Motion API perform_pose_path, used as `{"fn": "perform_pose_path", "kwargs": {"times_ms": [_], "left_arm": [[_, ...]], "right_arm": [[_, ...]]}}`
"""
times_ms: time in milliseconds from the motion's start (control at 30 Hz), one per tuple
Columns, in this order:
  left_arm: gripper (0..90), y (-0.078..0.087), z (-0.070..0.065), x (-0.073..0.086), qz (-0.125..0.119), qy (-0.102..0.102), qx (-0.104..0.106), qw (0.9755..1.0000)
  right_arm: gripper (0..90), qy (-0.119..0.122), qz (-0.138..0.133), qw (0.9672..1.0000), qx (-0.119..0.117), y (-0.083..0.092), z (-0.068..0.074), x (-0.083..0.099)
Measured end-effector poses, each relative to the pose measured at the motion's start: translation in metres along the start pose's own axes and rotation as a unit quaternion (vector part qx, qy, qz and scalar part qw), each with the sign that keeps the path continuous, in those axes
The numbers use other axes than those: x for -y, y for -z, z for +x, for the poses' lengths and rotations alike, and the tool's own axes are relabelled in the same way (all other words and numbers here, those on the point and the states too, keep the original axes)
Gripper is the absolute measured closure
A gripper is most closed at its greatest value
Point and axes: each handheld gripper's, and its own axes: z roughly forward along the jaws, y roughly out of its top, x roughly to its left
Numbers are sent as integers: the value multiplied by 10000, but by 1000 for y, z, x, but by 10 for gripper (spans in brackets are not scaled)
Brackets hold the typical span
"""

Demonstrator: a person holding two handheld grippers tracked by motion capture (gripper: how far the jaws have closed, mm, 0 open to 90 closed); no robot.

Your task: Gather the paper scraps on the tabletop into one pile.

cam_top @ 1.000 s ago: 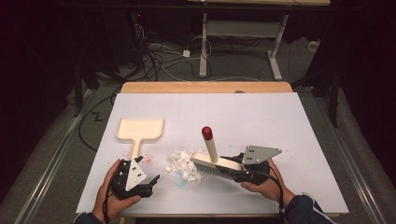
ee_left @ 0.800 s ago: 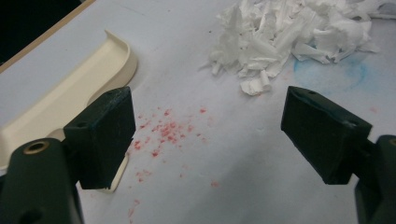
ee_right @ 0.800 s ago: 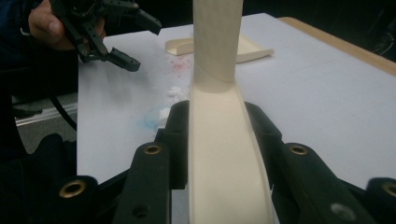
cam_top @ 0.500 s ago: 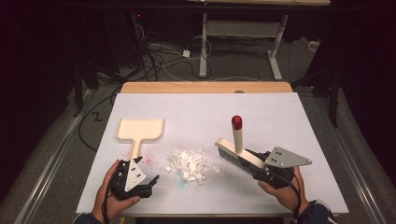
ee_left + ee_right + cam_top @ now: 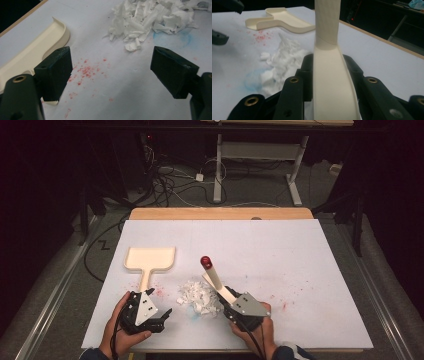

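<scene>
Gripping the brush (image 5: 216, 282) by its head, the right gripper (image 5: 239, 310) has its fingers clamped tight, bristles against the paper scraps (image 5: 197, 298) mid-counter (image 5: 280, 250), placed to push them toward the dustpan (image 5: 149, 260). The left gripper (image 5: 159, 316) waits with fingers wide and empty near the dustpan's handle, seemingly ready to steady it.
</scene>
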Motion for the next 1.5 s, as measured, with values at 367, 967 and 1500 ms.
{"fn": "perform_pose_path", "kwargs": {"times_ms": [367,967,1500], "left_arm": [[170,0,1,0,-9,7,-9,10000],[170,3,-1,-3,31,-8,-220,9998],[170,-4,-7,-4,162,-152,-33,9997]], "right_arm": [[682,-473,-60,9988,-65,2,-29,-22],[681,-998,356,9818,-1578,126,-132,7],[494,-2383,1971,9320,-1890,75,-207,37]]}}
